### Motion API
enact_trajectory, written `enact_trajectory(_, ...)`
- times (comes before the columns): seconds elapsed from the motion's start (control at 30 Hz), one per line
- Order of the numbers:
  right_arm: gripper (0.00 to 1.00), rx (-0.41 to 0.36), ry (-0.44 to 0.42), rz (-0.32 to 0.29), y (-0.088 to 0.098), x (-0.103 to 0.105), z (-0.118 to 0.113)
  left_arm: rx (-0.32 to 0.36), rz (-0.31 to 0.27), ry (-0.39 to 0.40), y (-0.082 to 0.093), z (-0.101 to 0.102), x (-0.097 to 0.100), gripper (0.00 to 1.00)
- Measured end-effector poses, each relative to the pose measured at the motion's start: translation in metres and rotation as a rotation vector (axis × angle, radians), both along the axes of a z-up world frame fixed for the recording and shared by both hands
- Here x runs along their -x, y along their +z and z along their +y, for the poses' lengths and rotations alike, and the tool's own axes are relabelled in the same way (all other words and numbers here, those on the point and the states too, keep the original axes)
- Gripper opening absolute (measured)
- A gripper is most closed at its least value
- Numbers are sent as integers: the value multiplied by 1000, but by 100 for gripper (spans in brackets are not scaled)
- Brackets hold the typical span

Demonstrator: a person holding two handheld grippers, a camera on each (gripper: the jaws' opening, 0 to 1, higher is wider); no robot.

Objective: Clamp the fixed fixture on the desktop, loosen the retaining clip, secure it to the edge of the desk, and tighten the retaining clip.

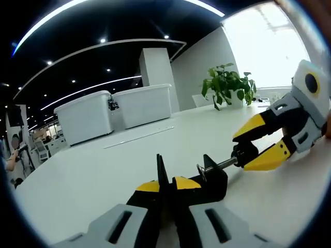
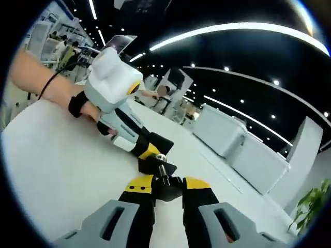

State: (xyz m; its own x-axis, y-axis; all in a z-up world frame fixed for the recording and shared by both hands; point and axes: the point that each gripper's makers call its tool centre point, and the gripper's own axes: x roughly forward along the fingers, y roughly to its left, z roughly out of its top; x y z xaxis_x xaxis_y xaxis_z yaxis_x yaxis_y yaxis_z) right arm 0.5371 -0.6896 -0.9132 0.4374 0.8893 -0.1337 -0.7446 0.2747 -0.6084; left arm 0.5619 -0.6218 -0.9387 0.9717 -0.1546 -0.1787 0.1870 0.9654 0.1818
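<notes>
Because the black clamp fixture [image 1: 199, 181] looks like rigid plastic or metal with a thin steel screw [image 1: 223, 164] running out of it, I judge it stiff, fairly light and not fragile, though its smooth faces could slip in a loose pinch. It lies low on the white bench [image 1: 93, 175], at the bottom centre of the left gripper view, where the left tool [image 1: 166, 187] has its yellow-tipped jaws drawn narrow on the fixture's upright body, holding it. In that same view the right tool [image 1: 247, 150] comes in from the right of the frame, its jaws set on either side of the dark knob [image 1: 243, 152] at the screw's outer end; they appear closed on it. In the right gripper view the knob [image 2: 166, 182] sits at lower centre between that tool's own yellow tips, and the left tool [image 2: 147, 151] shows above it, with a person's hand [image 2: 83, 106] behind. The body is the sound place to steady the fixture, since it is broad and flat-sided; the knob is the place to turn, and the bare screw should be left alone, being thin and slick. Two white bins [image 1: 116, 111] and a potted plant [image 1: 227, 82] stand well apart at the far side.
</notes>
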Motion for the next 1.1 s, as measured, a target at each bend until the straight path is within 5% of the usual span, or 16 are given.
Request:
enact_trajectory(0.4, 19, 62, 11, -124, -2, 3, 1, -1, 1, 1, 0, 0, 0, 8)
enact_trajectory(0.57, 19, 123, 21, -236, -3, 6, 2, -2, 1, 1, 0, 0, 0, 8)
enact_trajectory(1.1, 19, 225, 41, -431, -6, 8, 4, -1, 1, 2, 0, 0, 0, 8)
